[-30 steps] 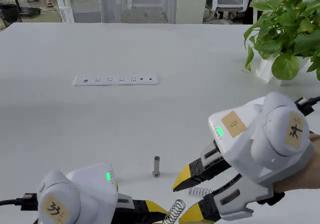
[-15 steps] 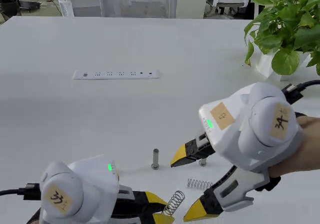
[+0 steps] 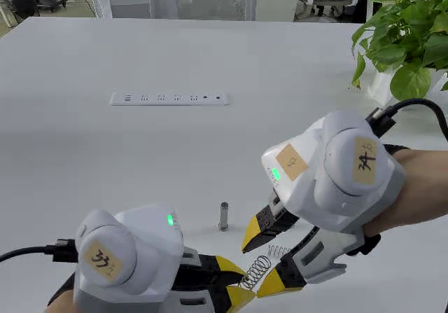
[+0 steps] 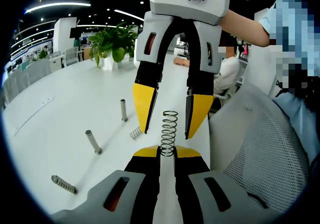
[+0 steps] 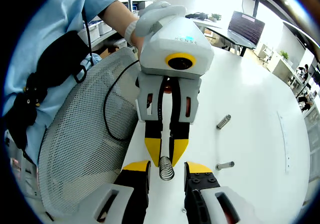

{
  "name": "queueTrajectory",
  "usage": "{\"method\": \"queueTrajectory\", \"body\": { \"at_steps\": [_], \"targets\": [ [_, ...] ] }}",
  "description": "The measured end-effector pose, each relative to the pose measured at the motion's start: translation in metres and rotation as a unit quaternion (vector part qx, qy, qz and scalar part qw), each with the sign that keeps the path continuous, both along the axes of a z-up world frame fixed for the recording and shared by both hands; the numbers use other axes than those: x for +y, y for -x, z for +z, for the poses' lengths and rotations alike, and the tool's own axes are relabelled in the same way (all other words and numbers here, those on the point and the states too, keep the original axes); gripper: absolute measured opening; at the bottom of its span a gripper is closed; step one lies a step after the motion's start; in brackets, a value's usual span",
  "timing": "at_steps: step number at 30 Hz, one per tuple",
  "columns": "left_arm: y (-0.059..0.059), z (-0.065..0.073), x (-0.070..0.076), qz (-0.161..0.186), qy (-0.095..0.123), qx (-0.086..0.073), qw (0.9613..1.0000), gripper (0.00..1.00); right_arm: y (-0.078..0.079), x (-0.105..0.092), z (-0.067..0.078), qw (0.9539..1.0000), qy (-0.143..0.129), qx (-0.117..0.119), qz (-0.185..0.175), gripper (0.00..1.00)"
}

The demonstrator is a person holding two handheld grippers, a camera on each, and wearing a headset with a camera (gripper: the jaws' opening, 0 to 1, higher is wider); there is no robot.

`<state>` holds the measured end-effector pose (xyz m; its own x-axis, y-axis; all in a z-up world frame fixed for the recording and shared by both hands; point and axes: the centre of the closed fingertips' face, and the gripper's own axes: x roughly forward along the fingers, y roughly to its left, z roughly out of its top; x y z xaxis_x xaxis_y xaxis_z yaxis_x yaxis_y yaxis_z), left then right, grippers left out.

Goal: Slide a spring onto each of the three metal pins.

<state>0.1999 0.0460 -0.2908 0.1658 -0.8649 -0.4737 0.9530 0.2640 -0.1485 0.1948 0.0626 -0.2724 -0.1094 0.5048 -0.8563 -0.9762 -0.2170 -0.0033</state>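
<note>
Near the upright pin (image 3: 224, 216): spring (image 3: 255, 271) handover
Left gripper (image 4: 167, 153) clamped on one end, right gripper (image 3: 260, 265) spread apart around the other; close gently mid-coil, keep coil straight for threading

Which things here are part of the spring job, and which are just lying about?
Job:
coiled metal spring held in the left gripper
open right gripper
second metal spring, lying loose
two grey metal pins

Lying about:
white power strip
green potted plant

Three springs (image 4: 168, 131) (image 4: 136, 132) (image 4: 64, 184), two upright pins (image 4: 123, 109) (image 4: 92, 141), two claws (image 3: 234, 290) (image 3: 260, 262).
</note>
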Motion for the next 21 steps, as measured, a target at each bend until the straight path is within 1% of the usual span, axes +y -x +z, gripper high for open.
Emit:
{"method": "queueTrajectory", "body": {
  "at_steps": [3, 4, 7, 11, 17, 21],
  "targets": [
    [-0.0008, 0.0013, -0.0009, 0.002, 0.002, 0.000, 1.0000, 0.06, 0.0001, -0.0008, -0.0026, 1.0000, 0.006, 0.003, 0.004, 0.20],
    [-0.0011, 0.0018, -0.0013, 0.004, 0.004, 0.001, 1.0000, 0.06, 0.0014, -0.0011, -0.0035, 0.9999, 0.008, 0.008, 0.006, 0.18],
    [-0.0020, 0.0022, -0.0013, 0.007, 0.005, 0.000, 1.0000, 0.06, 0.0024, -0.0013, -0.0044, 0.9998, 0.010, 0.011, 0.011, 0.13],
    [-0.0011, 0.0035, -0.0017, 0.006, 0.008, -0.001, 0.9999, 0.06, 0.0022, -0.0017, -0.0042, 0.9998, 0.011, 0.012, 0.012, 0.10],
    [-0.0007, 0.0048, -0.0033, 0.006, 0.014, 0.000, 0.9999, 0.06, 0.0026, -0.0036, -0.0052, 0.9996, 0.017, 0.014, 0.015, 0.09],
    [-0.0006, 0.0048, -0.0038, 0.005, 0.013, -0.002, 0.9999, 0.06, 0.0032, -0.0041, -0.0059, 0.9996, 0.019, 0.016, 0.016, 0.08]
  ]
}}
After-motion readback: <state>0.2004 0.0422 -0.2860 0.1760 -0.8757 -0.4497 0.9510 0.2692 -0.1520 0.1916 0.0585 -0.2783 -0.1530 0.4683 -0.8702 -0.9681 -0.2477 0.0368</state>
